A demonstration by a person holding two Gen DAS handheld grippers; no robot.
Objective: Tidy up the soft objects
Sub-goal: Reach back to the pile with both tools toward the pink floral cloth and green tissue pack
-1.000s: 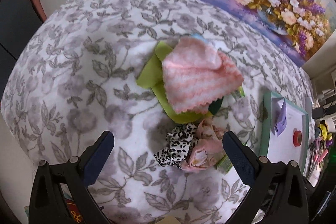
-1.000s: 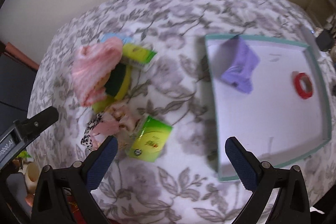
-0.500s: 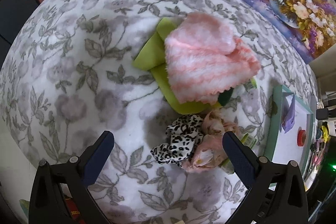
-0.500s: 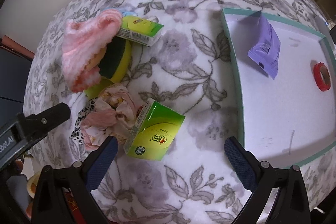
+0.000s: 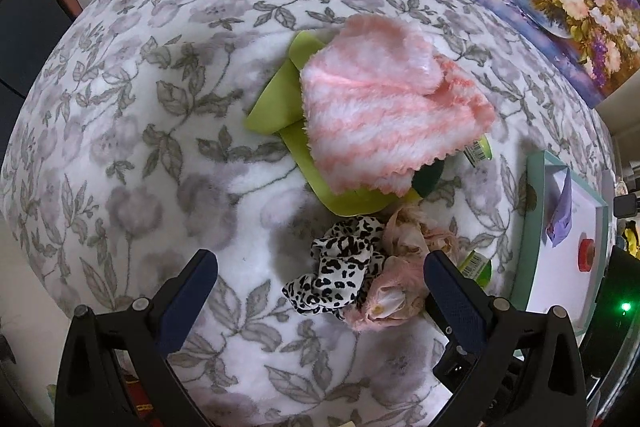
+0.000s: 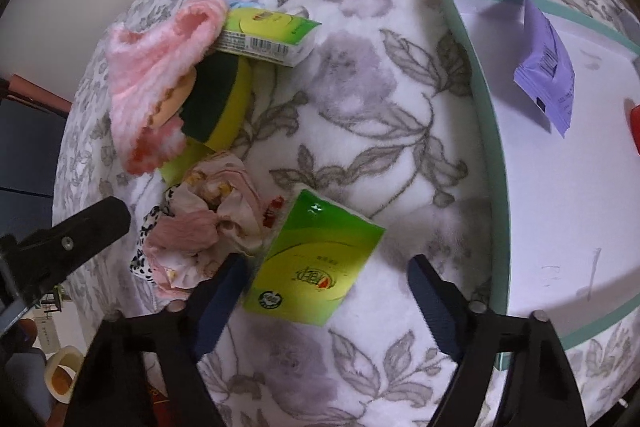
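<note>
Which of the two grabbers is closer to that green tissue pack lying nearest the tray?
The right. The right gripper is open, its fingers either side of the green tissue pack. The left gripper is open around the leopard-print scrunchie beside it.

Towel point(image 5: 384, 115) laid over sponge point(image 6: 216, 103) and mat point(image 5: 280, 99). Scrunchies point(image 5: 360, 263) bunched in front of them. Tissue pack point(image 6: 316, 259) placed right of scrunchies. Tray point(image 6: 496, 163) set further right, packet point(image 6: 548, 63) held inside.

Sponge point(image 6: 216, 107) half under pink cloth point(image 6: 156, 75), red tape roll point(image 6: 634, 127) cut by frame edge
</note>
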